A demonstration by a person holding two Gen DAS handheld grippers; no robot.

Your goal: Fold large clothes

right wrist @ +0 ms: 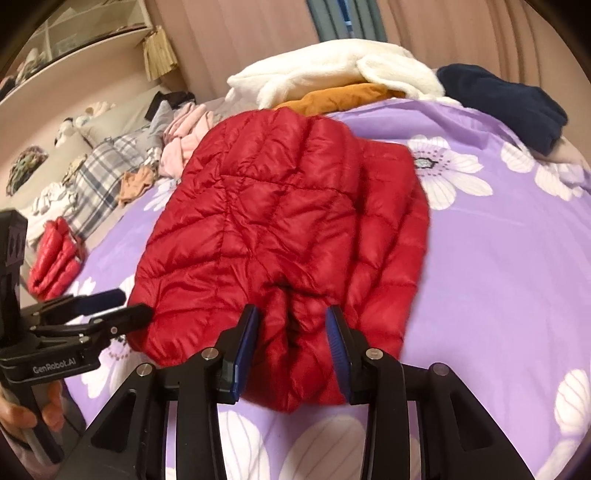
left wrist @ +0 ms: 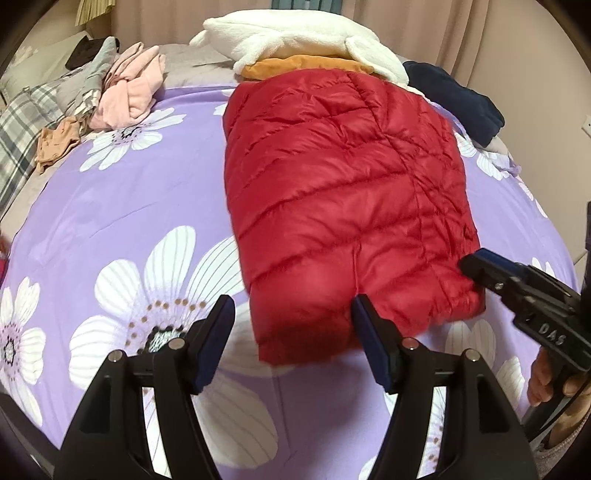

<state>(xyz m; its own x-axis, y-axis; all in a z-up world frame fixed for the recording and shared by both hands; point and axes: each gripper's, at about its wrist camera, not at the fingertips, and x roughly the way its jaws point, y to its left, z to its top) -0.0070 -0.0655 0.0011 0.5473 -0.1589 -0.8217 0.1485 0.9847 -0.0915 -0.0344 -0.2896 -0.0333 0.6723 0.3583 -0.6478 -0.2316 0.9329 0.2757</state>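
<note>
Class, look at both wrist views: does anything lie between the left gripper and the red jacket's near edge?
Nothing visible does. The left gripper hangs open at the near corner of the red jacket, with only the bedspread beneath. The other clothes lie far off; the right gripper brackets the hem farther along.

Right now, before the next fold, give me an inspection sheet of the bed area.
Surface: purple flowered bedspread, wrinkled.
Job's things: red puffer jacket, partly folded, lying flat.
Clutter: white fleece over an orange garment behind it; navy garment; pink clothes; plaid cloth; second red puffer.
Grippers: left gripper open at the near hem; right gripper straddling a bunched hem fold, grip unclear.
Cables: nothing seen.
Surroundings: curtains, shelf.
</note>
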